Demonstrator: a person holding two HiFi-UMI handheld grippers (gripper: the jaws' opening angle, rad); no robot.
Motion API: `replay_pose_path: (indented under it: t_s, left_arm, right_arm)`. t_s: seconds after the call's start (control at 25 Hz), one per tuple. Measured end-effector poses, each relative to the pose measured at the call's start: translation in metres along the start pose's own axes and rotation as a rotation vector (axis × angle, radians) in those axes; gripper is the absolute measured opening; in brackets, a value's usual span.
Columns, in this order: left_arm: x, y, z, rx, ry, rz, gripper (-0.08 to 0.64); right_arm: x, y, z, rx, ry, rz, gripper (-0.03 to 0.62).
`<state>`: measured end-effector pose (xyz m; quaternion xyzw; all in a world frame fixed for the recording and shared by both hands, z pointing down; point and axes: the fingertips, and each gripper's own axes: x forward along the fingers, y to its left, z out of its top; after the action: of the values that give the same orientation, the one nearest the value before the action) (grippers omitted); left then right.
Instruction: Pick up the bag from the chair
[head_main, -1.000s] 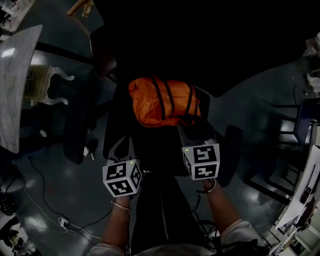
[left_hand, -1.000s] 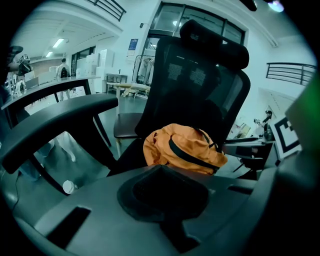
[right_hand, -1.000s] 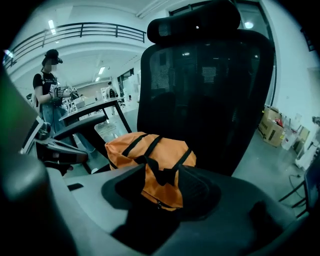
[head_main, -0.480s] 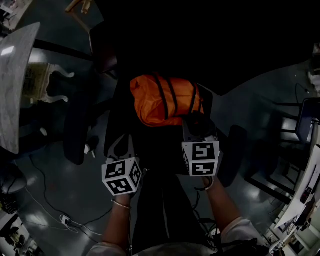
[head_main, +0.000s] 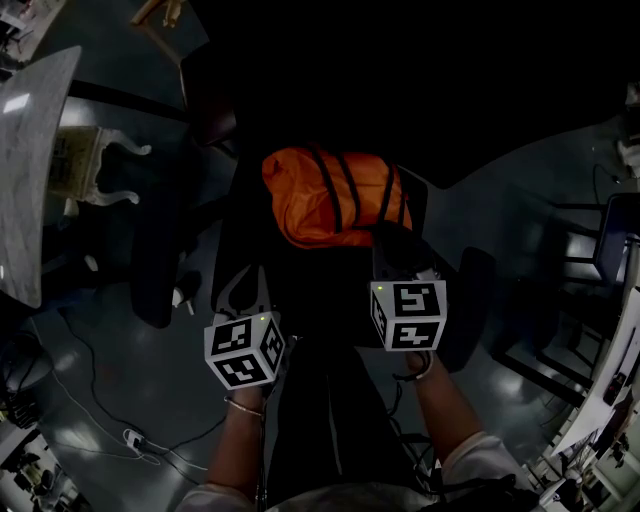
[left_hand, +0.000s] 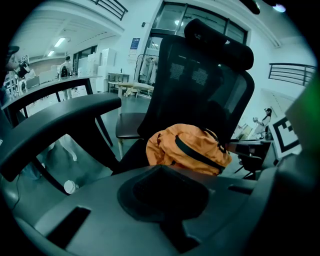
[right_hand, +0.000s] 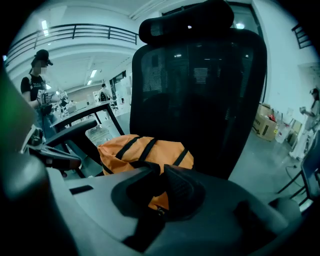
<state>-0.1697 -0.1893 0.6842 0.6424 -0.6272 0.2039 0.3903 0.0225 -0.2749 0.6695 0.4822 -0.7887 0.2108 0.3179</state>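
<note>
One orange bag (head_main: 330, 200), one high-backed chair (left_hand: 205, 90), two hand-held grippers (head_main: 247, 288) (head_main: 396, 243) (left and right).

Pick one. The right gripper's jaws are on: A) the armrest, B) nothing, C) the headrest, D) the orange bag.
D: the right gripper has just been closing its jaws, and they pinch the near edge of the bag, strap and orange cloth between them, on the chair.

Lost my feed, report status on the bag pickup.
Right hand-held gripper just closed on orange bag, near edge. Left hand-held gripper shut, empty. Bag lying on chair. Nothing blocking.
</note>
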Motion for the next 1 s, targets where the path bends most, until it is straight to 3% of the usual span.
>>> replay_pose_path:
  t_s: [0.48, 1.0]
  left_arm:
    - [-0.011, -0.006, 0.008, 0.001, -0.003, 0.008, 0.012]
    - [-0.038, -0.025, 0.054, 0.017, -0.086, -0.025, 0.012]
  right_arm:
    - [-0.009, -0.002, 0.008, 0.053, -0.017, 0.008, 0.04]
    - [-0.033, -0.004, 0.055, 0.032, -0.086, 0.01, 0.04]
